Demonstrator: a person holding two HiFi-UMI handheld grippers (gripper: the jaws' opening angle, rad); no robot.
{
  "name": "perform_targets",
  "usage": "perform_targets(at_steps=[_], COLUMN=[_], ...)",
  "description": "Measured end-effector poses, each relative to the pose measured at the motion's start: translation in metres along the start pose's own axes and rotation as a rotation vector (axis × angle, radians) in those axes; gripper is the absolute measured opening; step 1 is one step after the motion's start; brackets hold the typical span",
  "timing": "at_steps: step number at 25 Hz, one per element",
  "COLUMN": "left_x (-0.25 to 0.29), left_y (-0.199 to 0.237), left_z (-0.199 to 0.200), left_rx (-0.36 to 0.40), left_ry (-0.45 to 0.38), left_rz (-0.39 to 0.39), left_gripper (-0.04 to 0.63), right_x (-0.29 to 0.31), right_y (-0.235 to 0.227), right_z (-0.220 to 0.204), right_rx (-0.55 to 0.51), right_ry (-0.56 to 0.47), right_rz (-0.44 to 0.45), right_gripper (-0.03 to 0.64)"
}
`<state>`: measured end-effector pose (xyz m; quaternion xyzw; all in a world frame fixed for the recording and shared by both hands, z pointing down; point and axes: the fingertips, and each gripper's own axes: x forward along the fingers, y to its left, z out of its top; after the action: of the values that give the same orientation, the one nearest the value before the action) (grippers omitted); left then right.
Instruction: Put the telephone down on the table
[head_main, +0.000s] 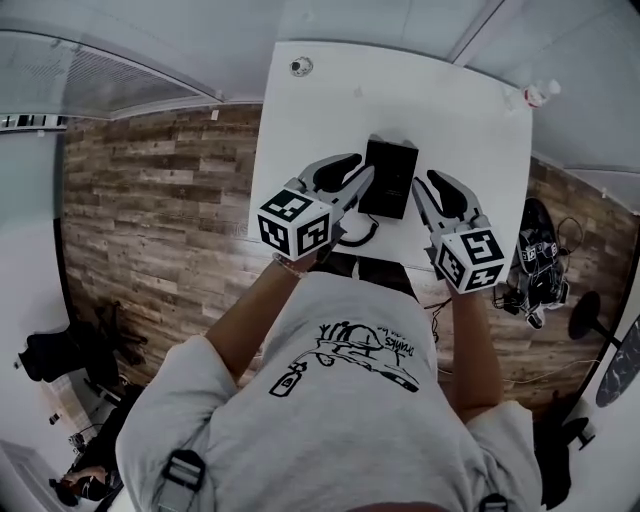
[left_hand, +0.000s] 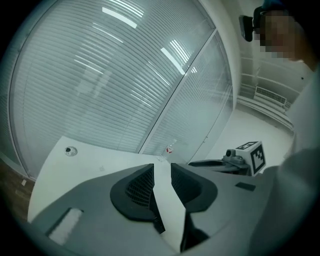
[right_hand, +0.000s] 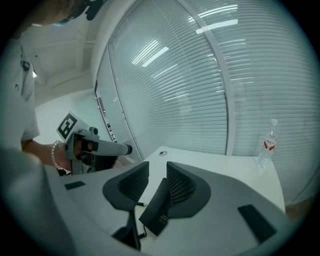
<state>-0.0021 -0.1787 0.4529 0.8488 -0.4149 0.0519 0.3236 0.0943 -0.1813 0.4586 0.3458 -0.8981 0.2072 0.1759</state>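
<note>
Already the telephone (head_main: 388, 178) rests on the table (head_main: 470, 110), towards its near edge. The left tool (head_main: 358, 172) and right tool (head_main: 428, 192) flank it, jaws narrowly apart and empty, probably because it is set down.
</note>
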Motion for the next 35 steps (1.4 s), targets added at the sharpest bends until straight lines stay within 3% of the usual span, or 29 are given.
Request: perform_targets(at_steps=[5,14,24,35], left_x=[-0.015,-0.041,-0.062,-0.070], left_y=[-0.027,-0.066,-0.096,-0.100], left_z=[0.030,0.074,0.103,0.111], left_rx=[0.079,0.129,0.199,0.176], left_ry=[-0.049,-0.149,-0.222,-0.291], left_rz=[-0.023,-0.072,-0.065,-0.047], left_gripper=[0.075,0.041,0.020,0.005], right_x=[-0.020,-0.056,-0.091,-0.105], right_y=[0.014,0.042,0.060,0.063], right_z=[0.033,0.092,0.126,0.148], right_rx=[-0.043,-0.131,-0.183,-0.202], right_ry=[-0.057,-0.143,-0.221,-0.284], right_rz=[-0.002,0.005,-0.035,-0.059], right_gripper=[0.091,0.072,0.058,0.040])
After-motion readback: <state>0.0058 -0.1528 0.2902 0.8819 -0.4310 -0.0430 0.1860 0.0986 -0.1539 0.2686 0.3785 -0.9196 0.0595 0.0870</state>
